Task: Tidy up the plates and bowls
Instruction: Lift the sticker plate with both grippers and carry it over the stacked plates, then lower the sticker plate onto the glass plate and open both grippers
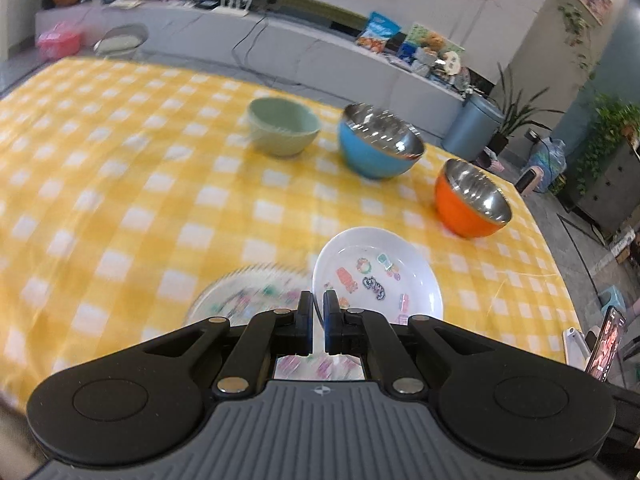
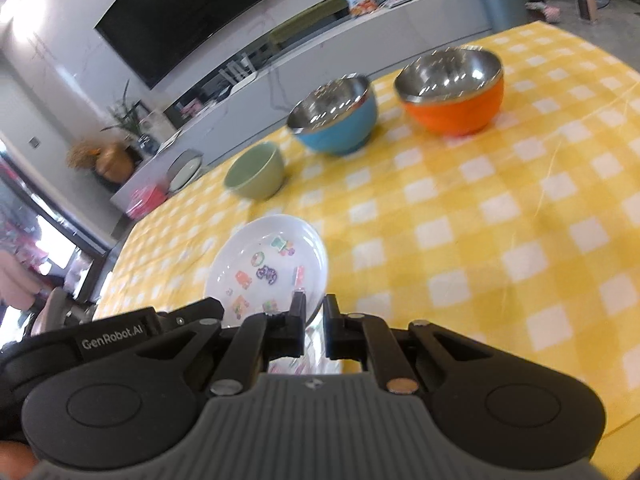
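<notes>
We see first the yellow checked tablecloth, which covers the whole table, and on it three bowls in a row: the blue bowl in the middle, the orange bowl to its right and the green bowl to its left, all upright and apart from each other. Nearer to us is the white plate with stickers, and it seems to be held up at its near rim by both grippers (the rim passes between the jaws in both views). The left gripper is closed on this rim, and the right gripper is closed on it too. A second patterned plate lies blurred just beside it on the left. We judge the white plate light, stiff and rather slippery, so the thin rim is the place to hold, with the plate kept level.
</notes>
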`<move>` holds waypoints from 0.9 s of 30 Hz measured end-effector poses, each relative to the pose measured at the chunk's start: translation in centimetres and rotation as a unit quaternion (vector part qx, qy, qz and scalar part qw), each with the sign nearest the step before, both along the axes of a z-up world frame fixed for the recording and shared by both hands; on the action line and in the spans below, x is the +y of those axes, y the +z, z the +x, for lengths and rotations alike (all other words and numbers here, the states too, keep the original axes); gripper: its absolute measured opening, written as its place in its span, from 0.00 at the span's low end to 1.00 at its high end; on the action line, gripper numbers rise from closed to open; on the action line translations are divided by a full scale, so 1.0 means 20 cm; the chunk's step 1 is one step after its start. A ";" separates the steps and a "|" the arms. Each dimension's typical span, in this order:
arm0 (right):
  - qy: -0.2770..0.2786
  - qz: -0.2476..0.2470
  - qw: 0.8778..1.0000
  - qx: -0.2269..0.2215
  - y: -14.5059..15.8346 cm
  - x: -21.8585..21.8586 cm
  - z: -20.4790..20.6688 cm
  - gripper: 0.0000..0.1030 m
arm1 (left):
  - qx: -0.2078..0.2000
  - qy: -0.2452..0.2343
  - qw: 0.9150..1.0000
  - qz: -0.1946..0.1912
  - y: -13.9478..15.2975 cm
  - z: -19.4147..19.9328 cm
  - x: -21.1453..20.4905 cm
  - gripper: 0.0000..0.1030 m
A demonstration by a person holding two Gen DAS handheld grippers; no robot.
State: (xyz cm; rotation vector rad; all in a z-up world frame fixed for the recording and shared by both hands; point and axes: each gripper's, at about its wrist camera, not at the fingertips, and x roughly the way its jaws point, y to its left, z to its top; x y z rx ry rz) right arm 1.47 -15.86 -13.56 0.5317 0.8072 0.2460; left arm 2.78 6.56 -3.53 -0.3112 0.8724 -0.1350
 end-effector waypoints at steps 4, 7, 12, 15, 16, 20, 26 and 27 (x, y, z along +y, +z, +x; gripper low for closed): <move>0.020 -0.006 1.000 0.014 -0.05 0.07 -0.02 0.05 | 0.018 0.021 1.000 -0.011 -0.05 -0.04 0.07 0.04; 0.031 -0.015 0.999 0.024 -0.08 0.13 -0.02 0.05 | 0.032 0.032 0.999 0.001 -0.09 -0.07 0.10 0.04; 0.045 -0.022 0.998 0.040 -0.13 0.18 -0.01 0.05 | 0.063 0.050 0.997 -0.010 -0.17 -0.07 0.16 0.05; 0.045 -0.017 0.998 0.049 -0.16 0.20 0.01 0.05 | 0.067 0.057 0.996 -0.013 -0.20 -0.08 0.17 0.05; 0.045 -0.016 0.998 0.052 -0.17 0.20 0.02 0.04 | 0.067 0.058 0.996 -0.013 -0.20 -0.08 0.18 0.05; 0.045 -0.014 0.997 0.061 -0.19 0.22 0.04 0.04 | 0.072 0.059 0.996 -0.007 -0.23 -0.08 0.19 0.05; 0.042 -0.015 0.997 0.061 -0.20 0.22 0.05 0.05 | 0.074 0.063 0.995 -0.017 -0.26 -0.07 0.20 0.05; 0.041 -0.012 0.997 0.061 -0.20 0.22 0.05 0.05 | 0.074 0.063 0.995 -0.016 -0.26 -0.07 0.20 0.05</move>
